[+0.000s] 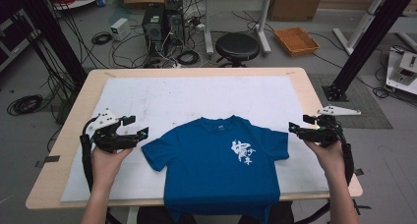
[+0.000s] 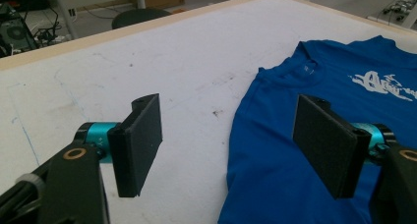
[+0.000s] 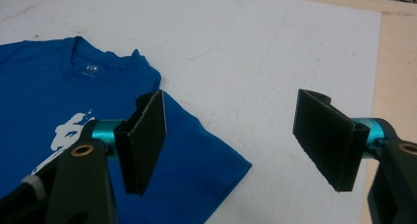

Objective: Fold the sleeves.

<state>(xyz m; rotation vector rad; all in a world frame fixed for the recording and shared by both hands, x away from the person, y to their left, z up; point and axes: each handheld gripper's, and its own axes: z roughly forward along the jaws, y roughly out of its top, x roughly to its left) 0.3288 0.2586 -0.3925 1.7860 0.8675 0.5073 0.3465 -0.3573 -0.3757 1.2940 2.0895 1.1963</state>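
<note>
A blue T-shirt (image 1: 221, 167) lay flat and face up on the white sheet (image 1: 196, 96) covering the worktop (image 1: 300, 79), collar away from me, hem hanging over the near edge. I held my left gripper (image 1: 138, 135) just beside the shirt's left sleeve (image 1: 157, 155) and my right gripper (image 1: 293, 129) just beside the right sleeve (image 1: 278, 145); both were released, jaws spread wide and grasping nothing.

In the left gripper view, one pad (image 2: 140, 143) stood over bare sheet and the other over blue cloth. In the right gripper view, the sleeve corner (image 3: 231, 167) lay between my jaws.

I judged this the approach before a first fold: neither sleeve was yet pinched. The next move called for lowering each gripper until one jaw slid under a sleeve edge, then closing on a single layer.

The sheet beyond the collar offered wide open room. The right sleeve lay near the sheet's right border; the overhanging hem could drag the shirt toward me once lifted.
</note>
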